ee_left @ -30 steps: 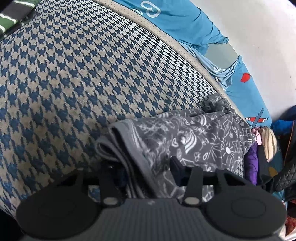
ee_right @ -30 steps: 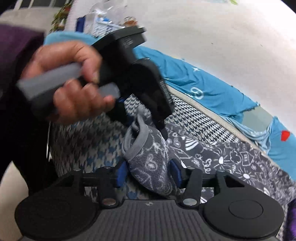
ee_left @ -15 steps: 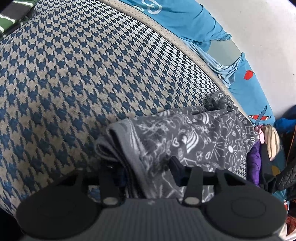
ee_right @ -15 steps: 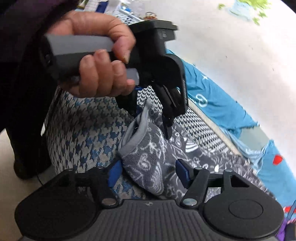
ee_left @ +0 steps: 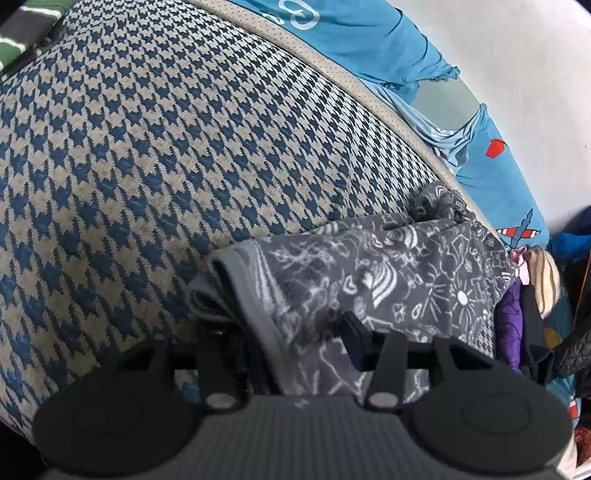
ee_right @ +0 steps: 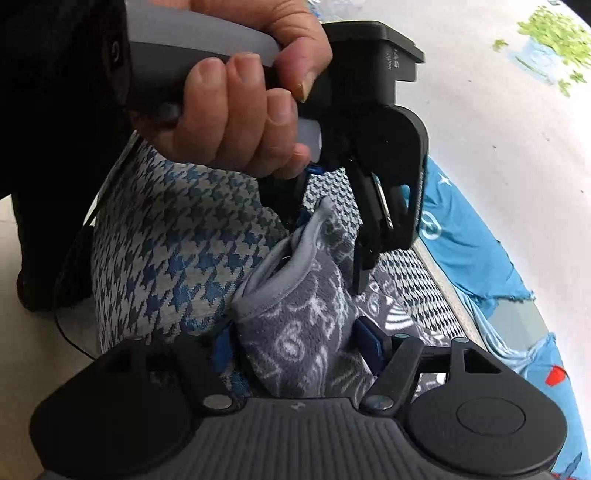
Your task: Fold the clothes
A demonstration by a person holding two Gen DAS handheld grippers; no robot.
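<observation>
Now garment (ee_left: 388,273) between both grippers' jaws (bunched) — btw.

Folded garment (ee_left: 388,273) on the houndstooth cushion (ee_left: 184,147), bedsheet (ee_left: 369,44) behind, clothes pile (ee_left: 517,325) right.

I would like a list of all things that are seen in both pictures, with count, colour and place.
garment: one, grey with white doodles, on the cushion, one end between both grippers' fingers
cushion: one, blue and beige houndstooth, under the garment
sheet: one, light blue with prints, behind the cushion by the wall
wall: white, at the back
striped cloth: one, green and white, top left corner
purple cloth: one, right edge
left gripper: one, black, closed on the garment's hem
right gripper: one, black with blue pads, jaws closing around the garment
left hand: one, holding the left gripper's handle
</observation>
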